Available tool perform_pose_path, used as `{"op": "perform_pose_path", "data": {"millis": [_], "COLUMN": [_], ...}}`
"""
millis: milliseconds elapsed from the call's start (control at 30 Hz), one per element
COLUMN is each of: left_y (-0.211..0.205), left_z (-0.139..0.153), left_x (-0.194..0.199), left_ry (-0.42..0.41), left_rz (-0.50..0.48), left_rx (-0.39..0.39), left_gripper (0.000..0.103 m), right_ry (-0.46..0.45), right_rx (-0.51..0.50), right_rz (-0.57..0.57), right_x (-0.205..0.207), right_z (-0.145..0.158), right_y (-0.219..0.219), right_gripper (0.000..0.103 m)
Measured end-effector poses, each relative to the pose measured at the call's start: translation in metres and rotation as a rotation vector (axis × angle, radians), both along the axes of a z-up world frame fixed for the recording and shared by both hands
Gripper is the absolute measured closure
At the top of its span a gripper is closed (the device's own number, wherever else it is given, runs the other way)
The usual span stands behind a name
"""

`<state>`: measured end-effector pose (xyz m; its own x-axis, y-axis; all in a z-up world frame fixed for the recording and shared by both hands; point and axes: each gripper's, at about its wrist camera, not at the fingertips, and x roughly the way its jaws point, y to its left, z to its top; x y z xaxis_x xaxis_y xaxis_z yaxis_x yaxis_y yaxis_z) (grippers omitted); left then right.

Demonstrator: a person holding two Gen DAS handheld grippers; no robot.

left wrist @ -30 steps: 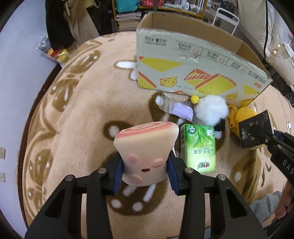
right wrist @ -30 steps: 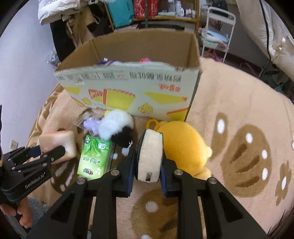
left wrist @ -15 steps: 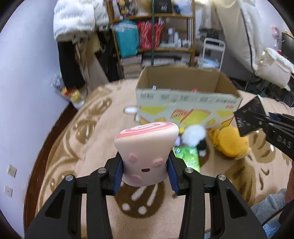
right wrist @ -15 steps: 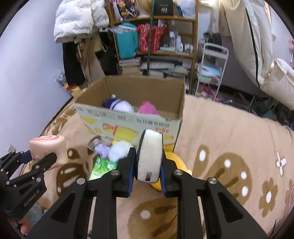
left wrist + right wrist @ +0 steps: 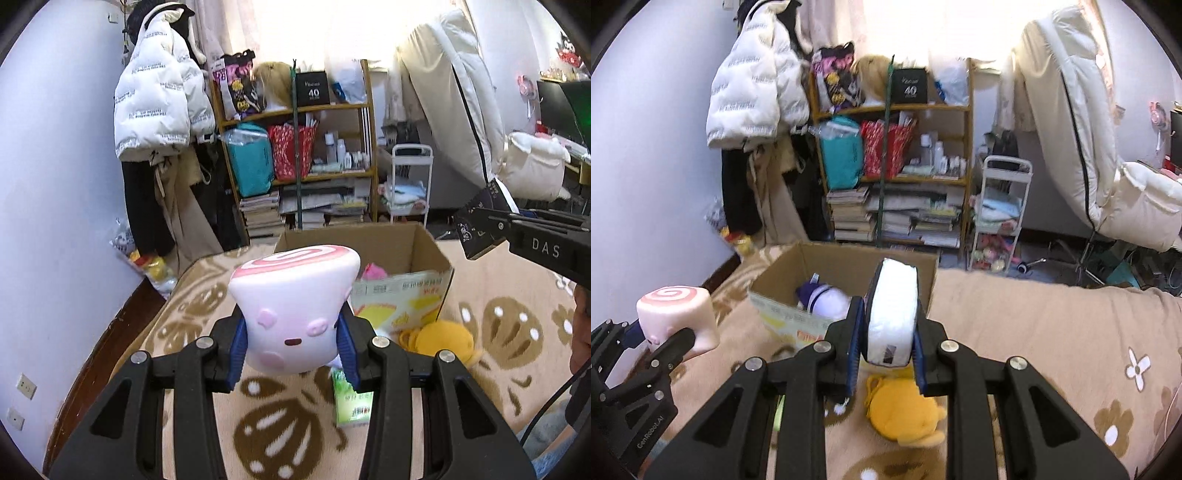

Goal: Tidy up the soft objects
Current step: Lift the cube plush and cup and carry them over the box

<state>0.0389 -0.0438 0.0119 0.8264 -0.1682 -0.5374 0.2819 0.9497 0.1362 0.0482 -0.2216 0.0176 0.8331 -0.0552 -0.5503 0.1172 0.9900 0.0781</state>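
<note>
Clamping a pink swirl-topped squishy toy (image 5: 293,310), the left gripper (image 5: 291,343) tilts downward above the rug (image 5: 192,332). Beside it, the right gripper (image 5: 886,354), angled alike, pinches a white pouch (image 5: 892,317). Beyond both stands the open cardboard box (image 5: 779,273).
</note>
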Motion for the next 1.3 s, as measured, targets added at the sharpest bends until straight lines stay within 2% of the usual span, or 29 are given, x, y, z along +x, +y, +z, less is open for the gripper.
{"op": "perform_pose_path", "data": {"millis": [367, 567, 833, 1133, 1300], "left_y": [-0.013, -0.020, -0.034, -0.043, -0.045], "left_z": [0.028, 0.033, 0.019, -0.015, -0.033], "left_x": [0.035, 0.061, 0.086, 0.104, 0.119], "left_ry": [-0.121, -0.147, -0.118, -0.034, 0.009], "left_rz": [-0.011, -0.033, -0.047, -0.080, -0.076], "left_rx": [0.010, 0.013, 0.015, -0.006, -0.003], "left_gripper": [0.061, 0.061, 0.060, 0.059, 0.058], "right_ry": [-0.078, -0.119, -0.098, -0.032, 0.007], "right_rx": [-0.052, -0.082, -0.056, -0.034, 0.011], "right_rz": [0.026, 0.050, 0.067, 0.070, 0.074], "right_x": [0.023, 0.036, 0.055, 0.077, 0.088], "right_z": [0.012, 0.014, -0.003, -0.028, -0.045], "right_y": [-0.002, 0.000, -0.001, -0.009, -0.014], "right_gripper": [0.079, 0.079, 0.079, 0.079, 0.079]}}
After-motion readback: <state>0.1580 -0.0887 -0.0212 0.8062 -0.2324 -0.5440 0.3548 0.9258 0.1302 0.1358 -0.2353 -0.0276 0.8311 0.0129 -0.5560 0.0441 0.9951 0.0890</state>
